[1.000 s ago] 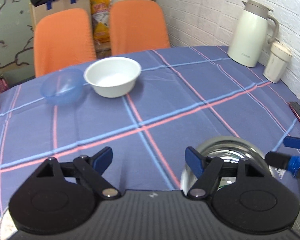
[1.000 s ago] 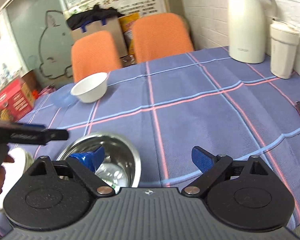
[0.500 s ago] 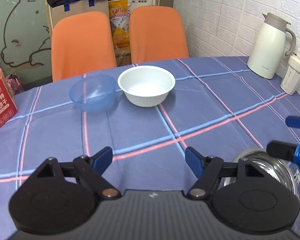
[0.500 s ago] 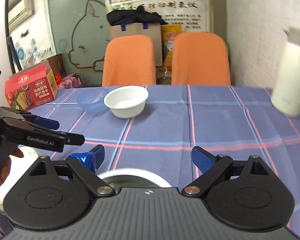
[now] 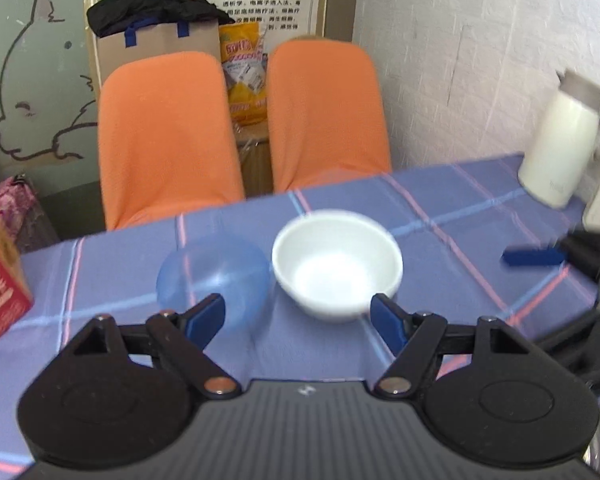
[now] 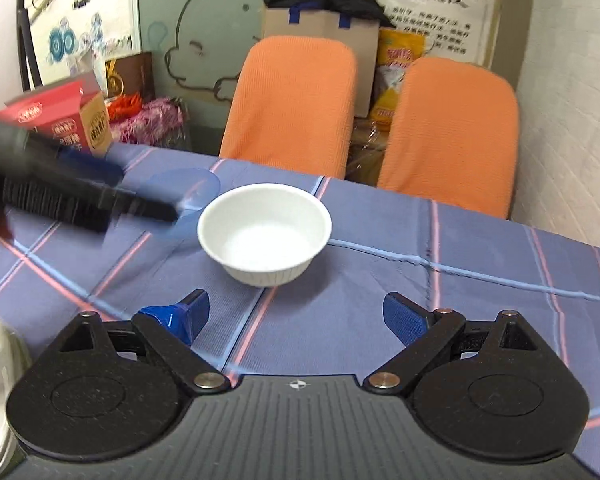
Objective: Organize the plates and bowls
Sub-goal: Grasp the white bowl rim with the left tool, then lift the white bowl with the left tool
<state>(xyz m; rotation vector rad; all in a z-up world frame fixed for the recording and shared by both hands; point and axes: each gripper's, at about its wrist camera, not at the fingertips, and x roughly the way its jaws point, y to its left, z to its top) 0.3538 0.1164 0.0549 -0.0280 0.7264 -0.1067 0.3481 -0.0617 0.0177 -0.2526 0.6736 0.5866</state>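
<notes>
Both grippers hold nothing, jaws spread wide. The left gripper (image 5: 298, 314) points at the gap between the blue bowl (image 5: 214, 272) and the white bowl (image 5: 337, 264), which sit just beside each other near the table's (image 5: 460, 216) far edge. The right gripper (image 6: 296, 316) faces the white bowl (image 6: 265, 233), bare cloth between. Two orange chairs (image 5: 168, 140) stand behind that edge.

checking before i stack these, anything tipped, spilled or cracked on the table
Nothing stands out. The white bowl sits upright and empty on the checked tablecloth, the blue translucent bowl upright beside it. No spill shows; the left-wrist view is blurred.
</notes>
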